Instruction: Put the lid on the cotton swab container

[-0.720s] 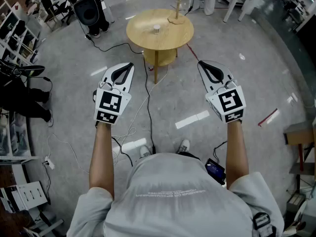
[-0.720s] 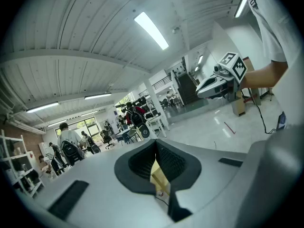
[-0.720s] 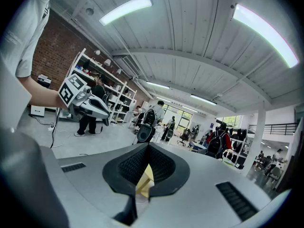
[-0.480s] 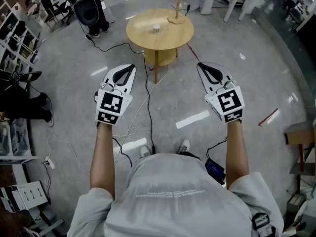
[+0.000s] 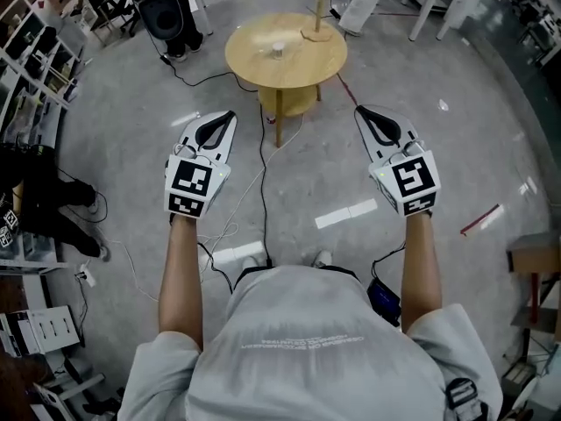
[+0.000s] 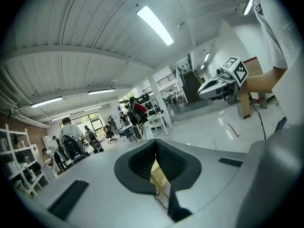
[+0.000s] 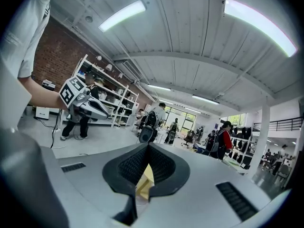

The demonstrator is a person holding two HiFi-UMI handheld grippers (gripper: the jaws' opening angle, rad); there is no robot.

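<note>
A round wooden table [image 5: 307, 64] stands ahead on the floor. On it sits a small white container [image 5: 278, 50], too small to tell whether a lid is on it. A wooden stand [image 5: 317, 32] is at its far right edge. My left gripper [image 5: 228, 116] and right gripper [image 5: 361, 111] are held out level at chest height, short of the table and apart from it. Both are shut with nothing between the jaws. In the left gripper view the jaws [image 6: 155, 142] meet, and the right gripper [image 6: 221, 82] shows off to the side. In the right gripper view the jaws [image 7: 148, 146] also meet.
A black cable [image 5: 263, 191] runs over the floor from the table toward my feet. A speaker [image 5: 166, 11] stands at the back left, with shelving [image 5: 35, 55] along the left. White tape [image 5: 346, 215] and a red stick [image 5: 480, 220] lie on the right. People stand farther back in the hall.
The view has shifted slightly. Both grippers stay shut and in nearly the same place in front of me.
</note>
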